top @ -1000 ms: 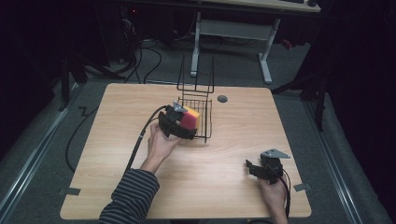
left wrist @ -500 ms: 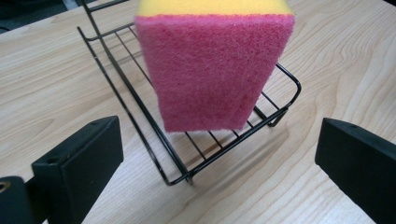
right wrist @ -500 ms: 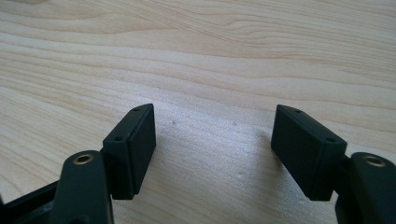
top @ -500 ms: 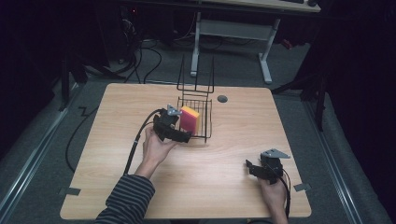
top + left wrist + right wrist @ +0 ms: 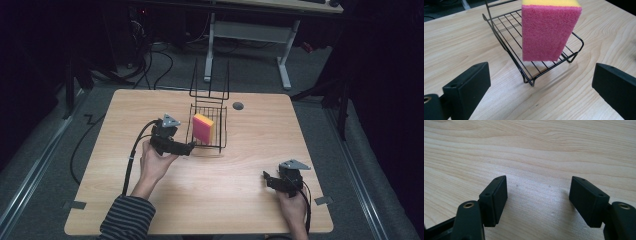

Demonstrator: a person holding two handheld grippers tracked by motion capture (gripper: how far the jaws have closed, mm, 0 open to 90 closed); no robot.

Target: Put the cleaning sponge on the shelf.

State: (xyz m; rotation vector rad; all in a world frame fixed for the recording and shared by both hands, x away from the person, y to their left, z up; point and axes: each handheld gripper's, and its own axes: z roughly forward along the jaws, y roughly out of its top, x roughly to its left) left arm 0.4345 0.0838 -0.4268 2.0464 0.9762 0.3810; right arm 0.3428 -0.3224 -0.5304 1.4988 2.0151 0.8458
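Sponge (image 5: pixel 203 128) stands on edge inside the wire rack (image 5: pixel 220 146) toward the tabletop's far edge, so the empty, wide-spread left gripper (image 5: pixel 187 148) should draw straight back, while the equally released right gripper (image 5: pixel 266 178) rests near the right corner.

A light wooden table (image 5: pixel 240 200) is standing on a grey carpeted floor (image 5: pixel 310 95) in a dark room.

A small round dark hole (image 5: pixel 238 106) is showing in the tabletop near its far edge, and pale wavy grain is running across the wood. Beyond the table a white-legged desk frame (image 5: pixel 282 60) is standing, with black cables (image 5: pixel 165 65) lying looped on the floor to its left. Two short strips of grey tape (image 5: pixel 74 204) are sticking to the floor, one just beside each near corner of the table. A metal rail (image 5: pixel 30 170) is running along the floor on the left side.
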